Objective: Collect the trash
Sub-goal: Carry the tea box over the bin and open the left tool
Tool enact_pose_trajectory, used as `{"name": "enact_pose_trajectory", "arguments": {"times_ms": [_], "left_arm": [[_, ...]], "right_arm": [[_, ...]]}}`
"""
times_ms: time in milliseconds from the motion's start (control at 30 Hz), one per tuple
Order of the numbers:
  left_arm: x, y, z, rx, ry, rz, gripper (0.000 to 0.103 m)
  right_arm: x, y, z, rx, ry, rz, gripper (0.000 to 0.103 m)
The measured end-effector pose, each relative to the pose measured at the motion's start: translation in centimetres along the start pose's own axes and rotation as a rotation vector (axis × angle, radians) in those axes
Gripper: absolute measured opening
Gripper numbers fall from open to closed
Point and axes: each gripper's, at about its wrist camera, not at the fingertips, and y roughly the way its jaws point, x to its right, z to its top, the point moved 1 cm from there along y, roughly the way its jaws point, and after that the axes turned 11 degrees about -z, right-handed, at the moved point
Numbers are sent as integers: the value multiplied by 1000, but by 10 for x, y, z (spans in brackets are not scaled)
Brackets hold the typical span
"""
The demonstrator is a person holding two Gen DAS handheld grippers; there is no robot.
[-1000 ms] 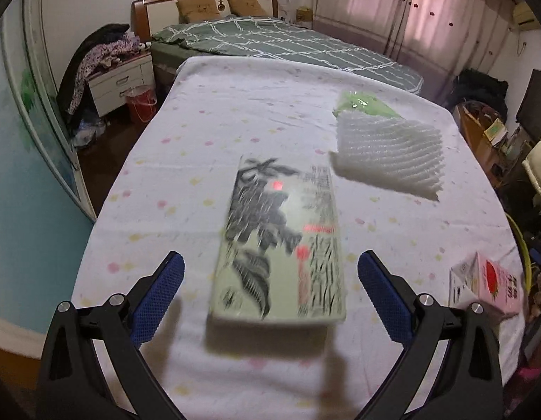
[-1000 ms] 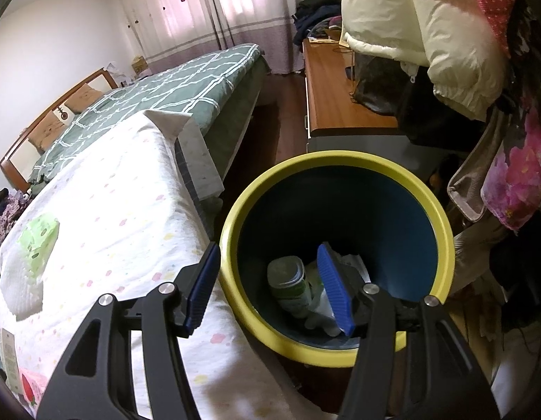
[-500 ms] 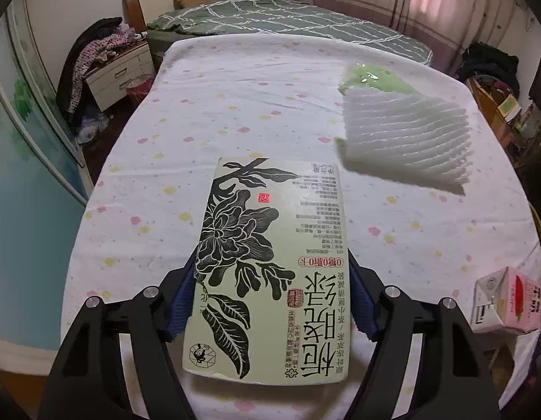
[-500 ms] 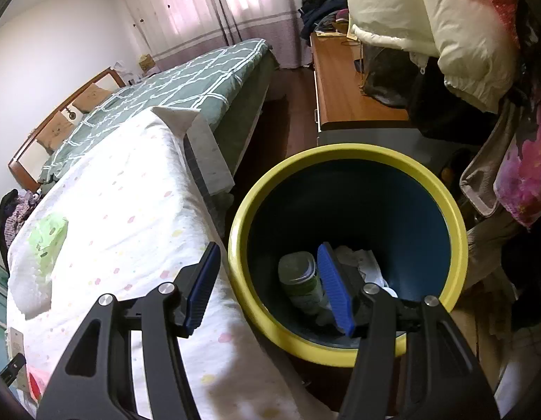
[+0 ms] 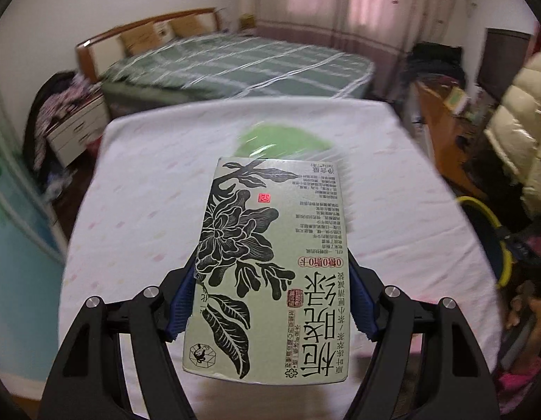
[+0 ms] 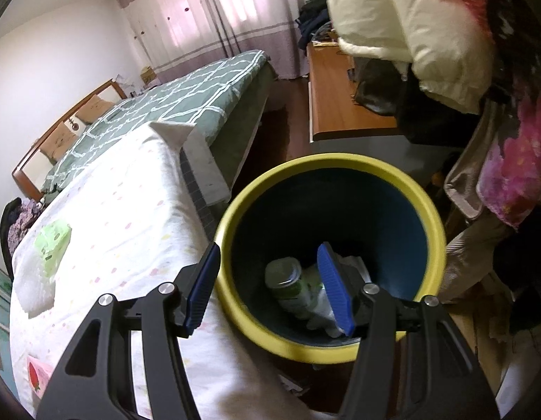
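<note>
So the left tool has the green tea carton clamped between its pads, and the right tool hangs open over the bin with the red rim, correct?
Not quite: the bin's rim is yellow, not red, as the right wrist view shows. The rest holds: the left tool has the green tea carton clamped between its pads, and the right tool hangs open over the bin.

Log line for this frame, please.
left gripper: shut on carton | right gripper: open at bin rim | phase: carry to bin
</note>
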Motion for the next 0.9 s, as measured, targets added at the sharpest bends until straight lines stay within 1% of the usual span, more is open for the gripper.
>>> {"name": "enact_pose_trajectory", "arguments": {"times_ms": [100, 133, 200, 333, 467, 567, 667, 767, 900], "left_arm": [[38, 3, 15, 15, 42, -69, 72], [57, 6, 20, 17, 62, -103, 72], [83, 13, 27, 14, 85, -143, 72], [147, 33, 36, -30, 158, -245, 72], [211, 51, 38, -69, 215, -323, 72], [254, 66, 33, -87, 228, -361, 72], [288, 85, 29, -118, 236, -395, 72], [320, 103, 21, -131, 260, -387, 72], [350, 128, 13, -163, 285, -372, 72]], "right_arm": [[17, -4, 3, 15, 17, -19, 55], [22, -6, 4, 21, 23, -26, 55], [36, -8, 5, 29, 35, -43, 55], [64, -9, 7, 35, 64, -63, 55], [90, -10, 3, 34, 95, -77, 55], [110, -10, -1, 30, 116, -85, 56], [125, -10, -2, 29, 128, -96, 56], [136, -11, -2, 31, 135, -99, 56], [147, -15, -6, 34, 144, -95, 56]]}}
